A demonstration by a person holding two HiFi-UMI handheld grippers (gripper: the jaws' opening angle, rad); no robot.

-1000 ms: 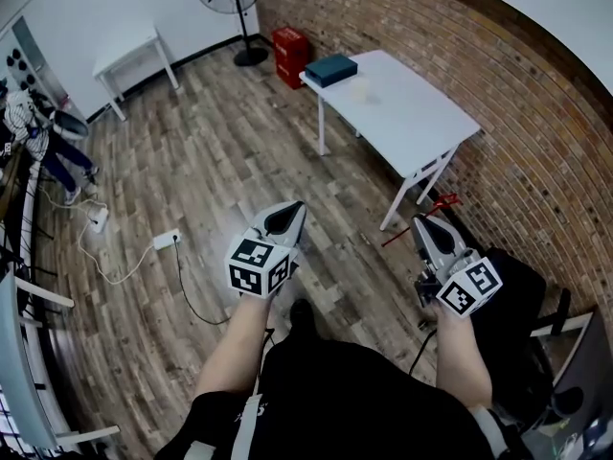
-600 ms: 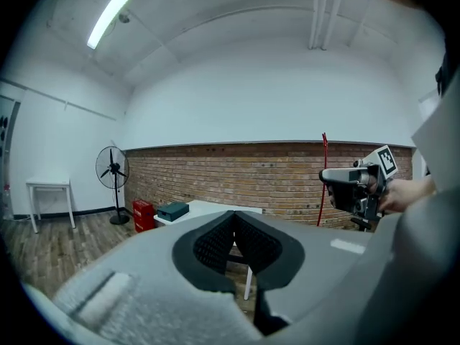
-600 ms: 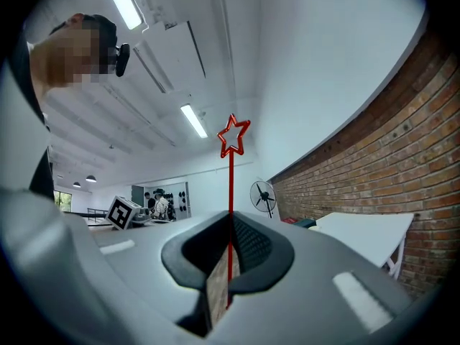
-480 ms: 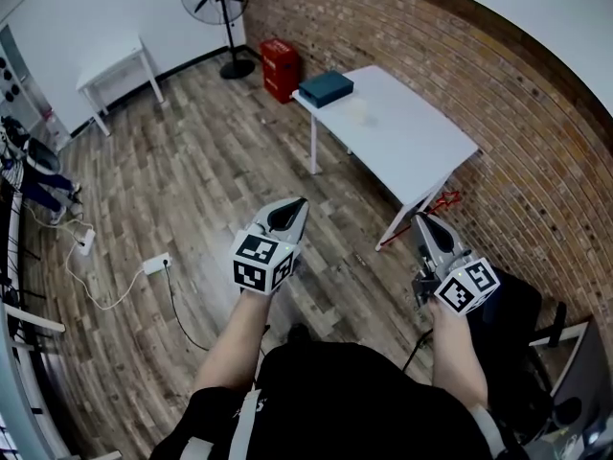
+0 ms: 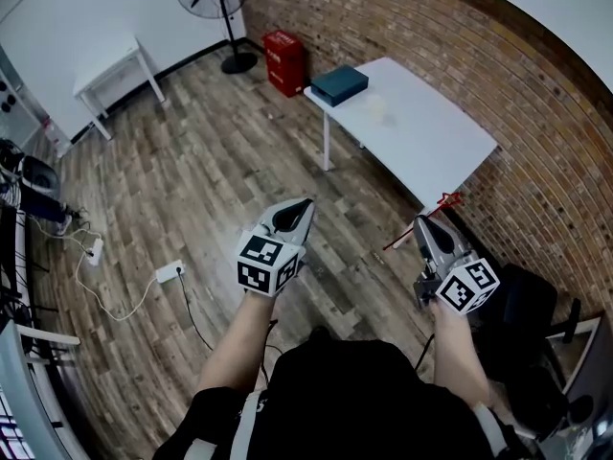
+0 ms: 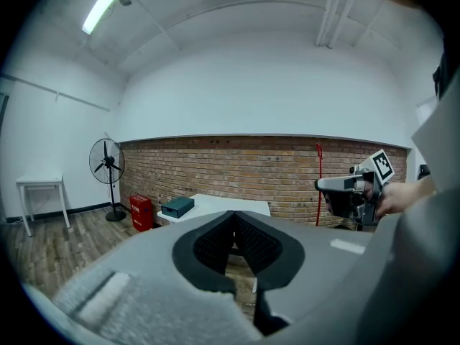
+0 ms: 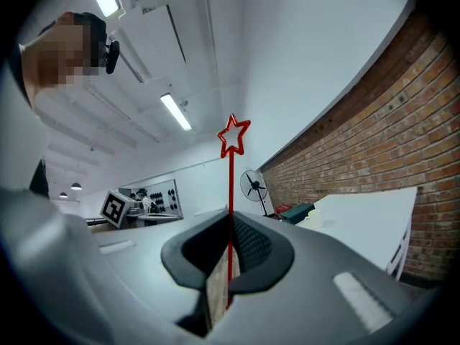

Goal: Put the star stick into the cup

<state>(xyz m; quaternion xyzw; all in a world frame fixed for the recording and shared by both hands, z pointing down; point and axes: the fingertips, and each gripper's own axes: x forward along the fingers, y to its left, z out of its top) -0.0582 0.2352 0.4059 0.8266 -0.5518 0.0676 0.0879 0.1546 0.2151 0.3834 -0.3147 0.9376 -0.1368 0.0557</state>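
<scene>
One star stick [image 7: 231, 185]: red and thin, clamped between the jaws of the right gripper [image 7: 230, 221]; the star end reaches well beyond the tips.
Left gripper [image 6: 233, 220]: jaws together with nothing between them, held level beside the right one.
Cup [image 5: 376, 107]: pale, standing on the white table [image 5: 436, 151] by the brick wall, well apart from both grippers.
Step in hand: stick gripped but not yet in the cup; the approach to the table seems to be under way.
Next move: probably get near the table, line the stick's lower end over the cup's mouth, then release.

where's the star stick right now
The star stick is clamped in the right gripper, star end poking out past the tips. In the head view it sits at the right, just off the white table's near corner.
</scene>
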